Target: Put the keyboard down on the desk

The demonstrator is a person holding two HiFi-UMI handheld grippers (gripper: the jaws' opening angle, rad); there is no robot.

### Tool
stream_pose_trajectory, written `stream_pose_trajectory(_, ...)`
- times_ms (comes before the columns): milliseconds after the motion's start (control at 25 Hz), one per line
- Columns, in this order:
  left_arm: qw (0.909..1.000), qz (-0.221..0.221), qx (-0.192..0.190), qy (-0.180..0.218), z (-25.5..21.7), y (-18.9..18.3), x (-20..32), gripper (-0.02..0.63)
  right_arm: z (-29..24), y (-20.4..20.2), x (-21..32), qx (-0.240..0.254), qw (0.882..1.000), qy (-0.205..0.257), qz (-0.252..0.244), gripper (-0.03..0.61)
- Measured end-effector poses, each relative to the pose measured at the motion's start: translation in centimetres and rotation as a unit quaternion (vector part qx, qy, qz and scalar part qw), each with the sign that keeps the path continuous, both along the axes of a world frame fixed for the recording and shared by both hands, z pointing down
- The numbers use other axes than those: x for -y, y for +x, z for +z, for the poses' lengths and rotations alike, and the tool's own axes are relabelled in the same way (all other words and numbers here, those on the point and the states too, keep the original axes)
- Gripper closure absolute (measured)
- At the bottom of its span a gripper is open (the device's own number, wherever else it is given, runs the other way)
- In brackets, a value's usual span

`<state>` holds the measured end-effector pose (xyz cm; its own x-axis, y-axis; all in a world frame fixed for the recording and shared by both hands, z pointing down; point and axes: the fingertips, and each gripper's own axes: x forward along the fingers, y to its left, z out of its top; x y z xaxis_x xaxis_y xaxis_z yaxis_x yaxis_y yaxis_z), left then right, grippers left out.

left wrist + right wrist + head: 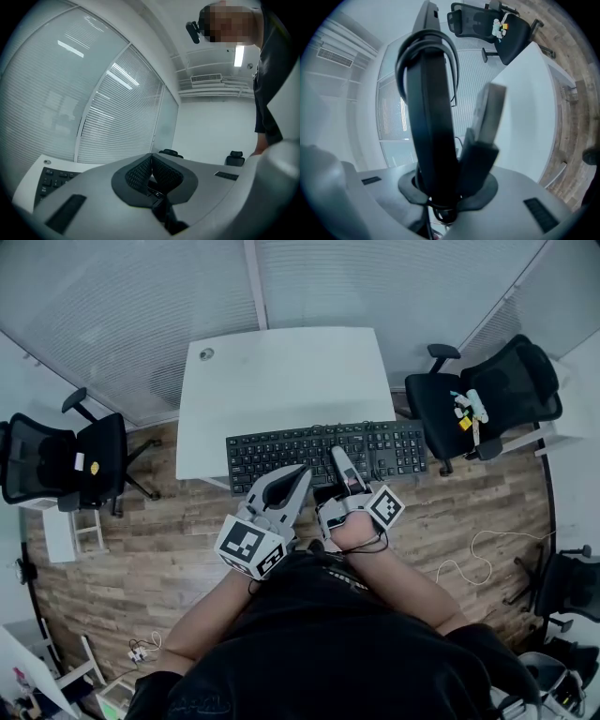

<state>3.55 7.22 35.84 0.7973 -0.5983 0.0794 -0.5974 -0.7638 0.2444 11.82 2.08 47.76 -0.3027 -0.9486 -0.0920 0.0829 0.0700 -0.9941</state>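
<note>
My right gripper is shut on the near long edge of a black keyboard, which lies level across the front edge of the white desk. Its right end reaches past the desk's corner. Whether it rests on the desk I cannot tell. In the right gripper view the keyboard stands edge-on between the jaws, with a dark cable looped round it. My left gripper is shut on nothing, its tips by the keyboard's near edge. In the left gripper view the pads meet, and keys show at the lower left.
A black office chair stands left of the desk, and another with small items on its seat at the right. Blinds cover the glass wall behind. A thin cable lies on the wooden floor. The desk has a round grommet at its far left.
</note>
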Motion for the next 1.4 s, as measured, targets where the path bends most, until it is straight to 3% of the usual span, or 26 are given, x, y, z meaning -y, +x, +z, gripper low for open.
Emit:
stream_pose_trajectory(280, 0.9997, 0.018, 0.002, 0.013, -0.7, -2.2, 4.4, 0.598, -0.8, -2.5, 4.7, -0.003, 1.000, 0.009, 0.012, 0.473)
stream_pose_trajectory(520, 0.9994, 0.029, 0.001, 0.021, -2.0, -7.1, 9.1, 0.598, -2.2, -7.2, 9.2, 0.001, 1.000, 0.019, 0.025, 0.474)
stream_pose_trajectory(1000, 0.9982, 0.036, 0.015, 0.045, -2.1, -11.2, 11.5, 0.598, -2.3, -10.9, 11.3, -0.001, 0.999, 0.024, 0.038, 0.474)
stream_pose_trajectory(1400, 0.9993, 0.030, -0.008, 0.022, -1.5, -13.0, 12.5, 0.598, -2.3, -12.5, 11.8, -0.011, 0.999, 0.018, 0.032, 0.474)
